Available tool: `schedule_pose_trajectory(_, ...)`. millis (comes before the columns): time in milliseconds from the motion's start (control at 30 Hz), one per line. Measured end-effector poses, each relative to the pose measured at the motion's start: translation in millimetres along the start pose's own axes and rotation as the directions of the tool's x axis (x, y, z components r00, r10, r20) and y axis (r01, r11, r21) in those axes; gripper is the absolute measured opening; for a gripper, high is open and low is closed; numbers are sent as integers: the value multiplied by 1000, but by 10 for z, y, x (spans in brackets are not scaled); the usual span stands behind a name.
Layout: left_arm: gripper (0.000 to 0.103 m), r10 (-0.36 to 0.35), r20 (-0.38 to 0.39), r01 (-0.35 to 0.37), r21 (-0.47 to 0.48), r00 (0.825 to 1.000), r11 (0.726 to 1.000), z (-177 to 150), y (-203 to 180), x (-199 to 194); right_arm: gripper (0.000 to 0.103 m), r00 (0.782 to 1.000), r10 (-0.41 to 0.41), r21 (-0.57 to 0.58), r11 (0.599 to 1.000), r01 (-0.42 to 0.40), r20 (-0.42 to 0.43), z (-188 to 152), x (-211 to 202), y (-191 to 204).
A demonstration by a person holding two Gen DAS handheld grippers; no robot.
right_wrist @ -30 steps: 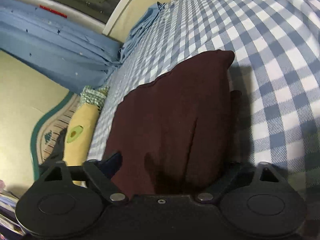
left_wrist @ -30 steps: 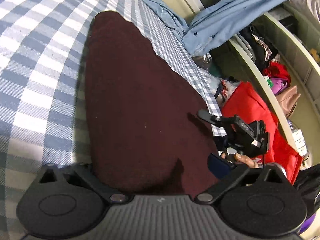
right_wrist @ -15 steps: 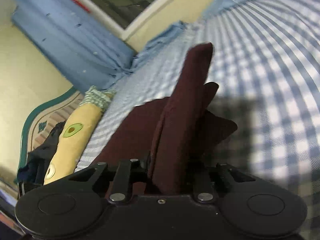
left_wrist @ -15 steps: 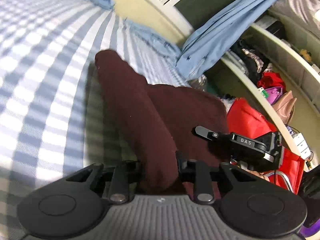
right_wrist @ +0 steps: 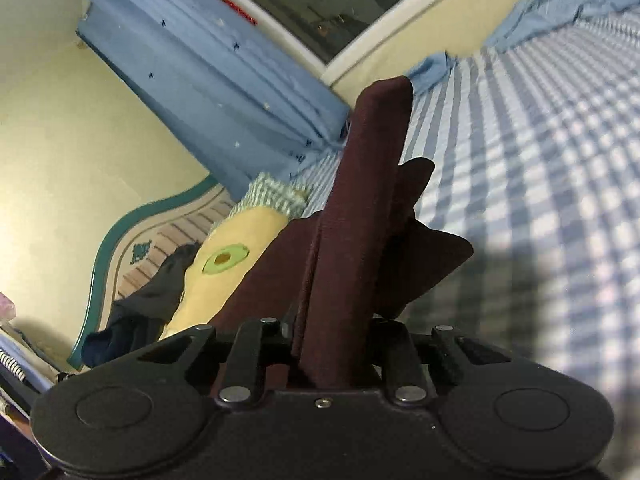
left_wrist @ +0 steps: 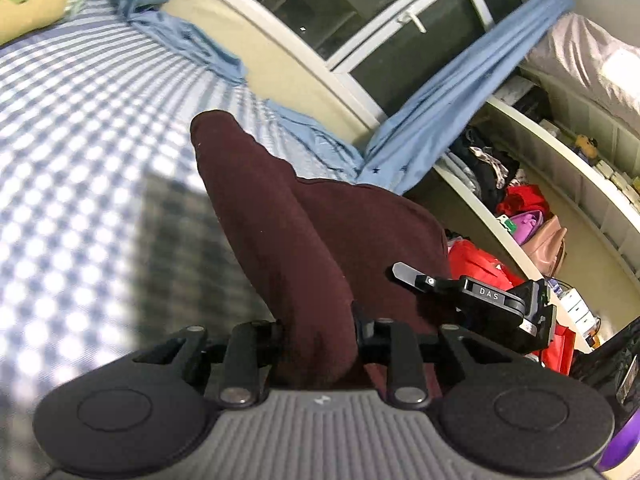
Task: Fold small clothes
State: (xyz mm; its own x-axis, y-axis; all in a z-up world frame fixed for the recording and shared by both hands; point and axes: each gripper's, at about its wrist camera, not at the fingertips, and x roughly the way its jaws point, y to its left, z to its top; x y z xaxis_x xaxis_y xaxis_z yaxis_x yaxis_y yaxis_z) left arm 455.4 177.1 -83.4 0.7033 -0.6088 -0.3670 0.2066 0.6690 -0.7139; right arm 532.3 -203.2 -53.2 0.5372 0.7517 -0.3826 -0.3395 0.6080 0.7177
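While the dark maroon knit garment point(left_wrist: 280, 248) lay flat on the blue-and-white checked bed sheet point(left_wrist: 80, 128) a second ago, with both pairs of jaws spread wide at its near edge, we now have that edge pinched and raised off the bed. Our left hand-held gripper point(left_wrist: 318, 334) has closed its jaws tight on a bunched ridge of the cloth, and our right hand-held gripper point(right_wrist: 334, 336) has done the same at the other end of that edge; in the left view we can see the right tool just beside the fabric. Between the two grips the cloth stands up in a steep fold, its far part trailing down toward the sheet, though blur keeps us from telling how much of it touches. The garment's shadow falls on the checks beneath it.

We judge this to be the lift that begins a fold: the near edge looks set to travel forward over the rest. Both grips seem secure, but the thick, soft knit sags, so we would carry both ends level and together, or the edges will land askew. Beyond the bed, the blue curtain point(right_wrist: 224, 80) and the avocado-print pillow point(right_wrist: 224, 264) are well apart from our work.
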Motion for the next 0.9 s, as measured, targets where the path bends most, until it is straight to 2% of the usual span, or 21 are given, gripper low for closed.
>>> schedule_pose_trajectory(167, 29, 33, -13, -33, -37, 999, 999, -189, 396, -264, 22, 999, 7, 46, 999, -5, -50, -381, 343, 125)
schedule_pose_trajectory(333, 31, 88, -46, -89, -21, 995, 996, -503, 736, -267, 23, 993, -31, 120, 992, 45, -116, -765, 607, -46)
schedule_pose_trajectory(367, 35, 113, -44, -113, 13, 993, 994, -586, 764, -245, 26, 991, -44, 142, 988, 62, -127, -839, 645, -114)
schedule_pose_trajectory(400, 39, 133, -34, -133, 22, 990, 991, -648, 797, -242, 36, 990, -61, 168, 982, 82, -130, -904, 662, -186)
schedule_pose_trajectory(433, 50, 151, -24, -151, 9, 988, 989, -709, 843, -255, 43, 988, -83, 198, 974, 108, -133, -951, 656, -266)
schedule_pose_trajectory(467, 59, 171, -15, -171, -16, 985, 985, -762, 899, -288, 66, 985, -97, 227, 965, 128, -141, -981, 641, -338)
schedule_pose_trajectory(500, 60, 179, -3, -179, -36, 984, 983, -810, 958, -351, 71, 983, -108, 262, 954, 144, -149, -1000, 607, -407)
schedule_pose_trajectory(533, 65, 174, 14, -173, -51, 985, 984, -835, 982, -427, 75, 989, -85, 288, 951, 117, -121, -1024, 528, -444)
schedule_pose_trajectory(567, 82, 172, 33, -170, -69, 984, 983, -848, 998, -538, 85, 991, -92, 305, 945, 118, -98, -1022, 421, -450)
schedule_pose_trajectory(600, 91, 180, 52, -175, -80, 982, 981, -857, 1019, -656, 90, 989, -130, 310, 940, 144, -67, -1007, 279, -438)
schedule_pose_trajectory(633, 98, 203, 85, -196, -89, 975, 977, -860, 1031, -820, 90, 985, -172, 308, 936, 171, -24, -997, 85, -417)
schedule_pose_trajectory(700, 98, 243, 136, -235, -73, 960, 969, -836, 1025, -1114, 90, 985, -174, 270, 949, 161, 23, -973, -287, -360)
schedule_pose_trajectory(800, 98, 299, 170, -297, -38, 939, 954, -766, 893, -1469, 90, 994, -101, 188, 978, 92, 38, -1049, -765, -113)
schedule_pose_trajectory(900, 101, 285, 174, -297, 44, 942, 954, -717, 587, -1606, 92, 1000, -12, 104, 994, 9, 27, -1271, -975, 198)
